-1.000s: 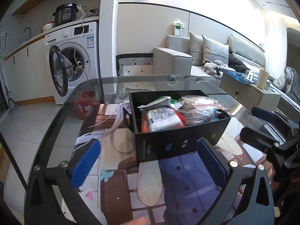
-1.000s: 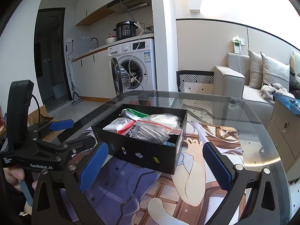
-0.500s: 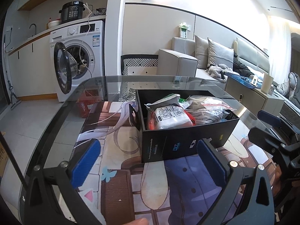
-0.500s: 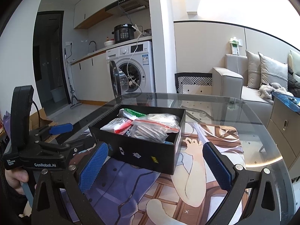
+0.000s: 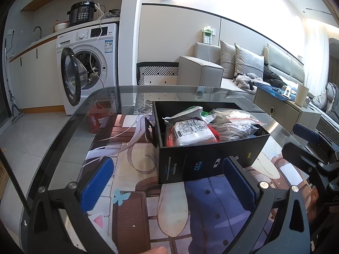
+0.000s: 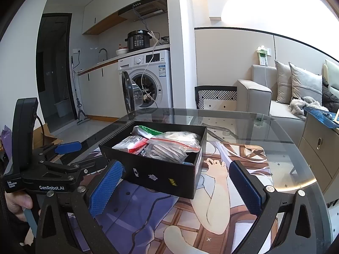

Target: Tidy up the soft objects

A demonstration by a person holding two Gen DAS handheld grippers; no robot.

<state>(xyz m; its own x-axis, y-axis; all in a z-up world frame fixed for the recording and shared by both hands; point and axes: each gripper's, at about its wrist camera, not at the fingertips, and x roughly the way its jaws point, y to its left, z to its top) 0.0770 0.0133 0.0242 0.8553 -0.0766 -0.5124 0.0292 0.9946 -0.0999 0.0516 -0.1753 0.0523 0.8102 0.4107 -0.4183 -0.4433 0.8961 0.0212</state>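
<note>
A black box (image 5: 203, 160) is seen standing on the glass table (image 5: 70, 131), over a printed illustrated mat (image 5: 135, 158). The box is packed with soft items in bags: a white packet with red edging (image 5: 190, 134) toward the near left corner, a green-and-white pouch (image 6: 148, 131) at the far side, and a clear zip bag of grey fabric (image 6: 169, 150) on the right. The left gripper (image 5: 167, 182) is held with its blue pads spread wide, nothing between them; in the left wrist view the box lies at 12 o'clock from it, just beyond the fingertips, with the right pad overlapping the box's near wall in the picture. Contact cannot be determined. The right gripper (image 6: 175, 187) is likewise spread apart and empty, with the box at 12 o'clock, its near corner falling between the pads in the picture. In the right wrist view the left gripper appears at 9 o'clock, beside the box's left end. A washing machine (image 5: 89, 63) with its door open is noted at 11 o'clock, a sofa (image 5: 228, 67) at 1 o'clock.
</note>
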